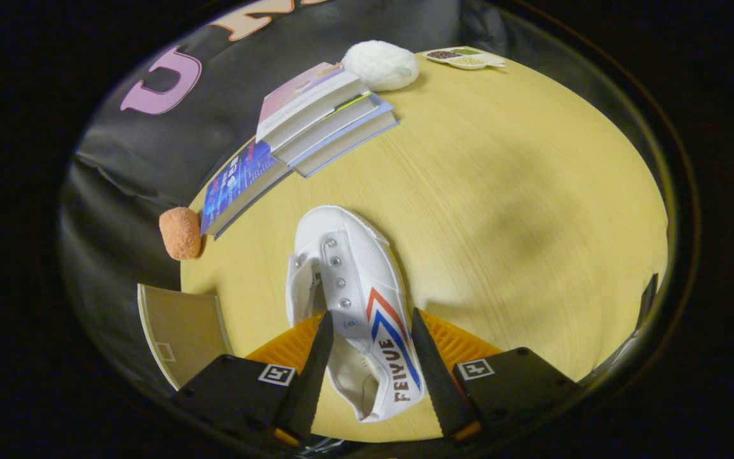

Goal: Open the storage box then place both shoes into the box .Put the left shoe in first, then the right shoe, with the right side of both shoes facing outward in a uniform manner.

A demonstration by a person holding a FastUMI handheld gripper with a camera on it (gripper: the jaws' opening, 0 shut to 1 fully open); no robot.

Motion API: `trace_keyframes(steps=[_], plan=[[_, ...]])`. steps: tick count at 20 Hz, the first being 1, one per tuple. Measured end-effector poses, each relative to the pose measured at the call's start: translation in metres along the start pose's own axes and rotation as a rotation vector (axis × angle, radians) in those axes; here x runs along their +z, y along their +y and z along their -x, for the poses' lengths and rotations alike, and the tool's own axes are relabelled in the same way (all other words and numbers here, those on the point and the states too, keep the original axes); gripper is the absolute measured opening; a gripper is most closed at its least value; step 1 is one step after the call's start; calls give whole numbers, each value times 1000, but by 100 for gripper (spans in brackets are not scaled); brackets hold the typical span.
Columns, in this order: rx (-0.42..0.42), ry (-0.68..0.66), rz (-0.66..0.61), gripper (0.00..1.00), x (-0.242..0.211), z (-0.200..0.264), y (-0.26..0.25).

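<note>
Gripper view, claw [367,331] closed on white shoe [354,280], above table [501,191]

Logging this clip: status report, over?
Gripper jaws straddling shoe, contact unclear. Shoe on table, not boxed. Books beyond, nothing blocking.

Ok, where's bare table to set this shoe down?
The tool grips the white shoe. Bare wooden table lies ahead, beyond the shoe's striped side, up to the small dish. It is crowded by the books, orange sponge and white fluffy ball.
</note>
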State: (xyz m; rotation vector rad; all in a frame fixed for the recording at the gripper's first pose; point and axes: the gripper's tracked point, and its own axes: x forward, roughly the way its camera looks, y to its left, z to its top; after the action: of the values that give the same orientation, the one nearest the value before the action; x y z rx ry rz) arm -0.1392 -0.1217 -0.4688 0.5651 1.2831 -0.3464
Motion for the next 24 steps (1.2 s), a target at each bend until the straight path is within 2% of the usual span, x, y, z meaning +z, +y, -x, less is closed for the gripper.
trace_keyframes(steps=[5, 9, 12, 14, 15, 16, 18, 21, 24], plan=[[-52, 19, 6, 77, -2, -19, -7], [-73, 12, 21, 50, -3, -26, -11], [-30, 34, 10, 29, 0, -20, -11], [0, 54, -60, 16, -9, -19, -7], [16, 55, -102, 15, -9, -16, -9], [41, 63, -151, 7, -13, -16, -5], [76, 78, -217, 7, -17, -15, -2], [114, 87, -197, 7, -25, -9, 11], [197, 104, -227, 6, -32, 8, 45]])
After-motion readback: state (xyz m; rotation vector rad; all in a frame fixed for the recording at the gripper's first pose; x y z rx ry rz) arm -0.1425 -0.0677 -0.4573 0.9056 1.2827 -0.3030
